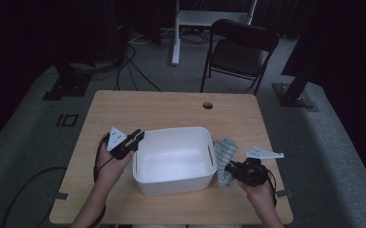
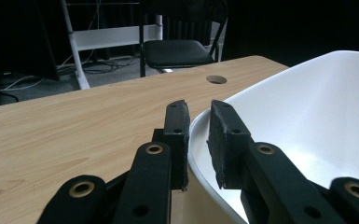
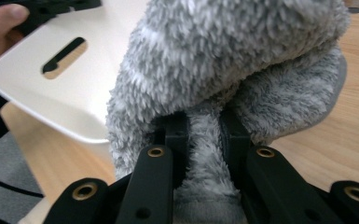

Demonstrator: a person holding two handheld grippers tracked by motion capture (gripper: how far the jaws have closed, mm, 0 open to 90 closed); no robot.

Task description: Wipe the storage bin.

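Gripping, left tongs (image 2: 198, 135): I have them clamped on the rim of the white tub (image 1: 173, 164) at its left edge; in the left gripper view one pad sits outside the wall, the other inside, with the rim between them.
Left hand (image 1: 108, 161): wrapped around the tongs' body, beside the tub's left wall.
Right tongs (image 3: 204, 135): closed on a fold of the grey fluffy cloth (image 3: 233, 60); in the right gripper view the pile bulges out above and around both pads.
Cloth, position: in the high view it (image 1: 224, 154) hangs bunched just off the tub's right wall, near the slot handle, its upper part level with the rim. I cannot tell whether its lower end touches the worktop.
Right hand (image 1: 259, 190): low at the near right of the worktop (image 1: 171, 107), tongs (image 1: 229, 167) pointing left toward the tub.
Tub: rectangular, white, upright, nothing visible inside; stands at the middle of the worktop, nearer my edge.
Worktop: light wood, round cable hole toward the far side.
Beyond: black folding chair (image 1: 240, 50) on grey carpet, white frame leg beside it.
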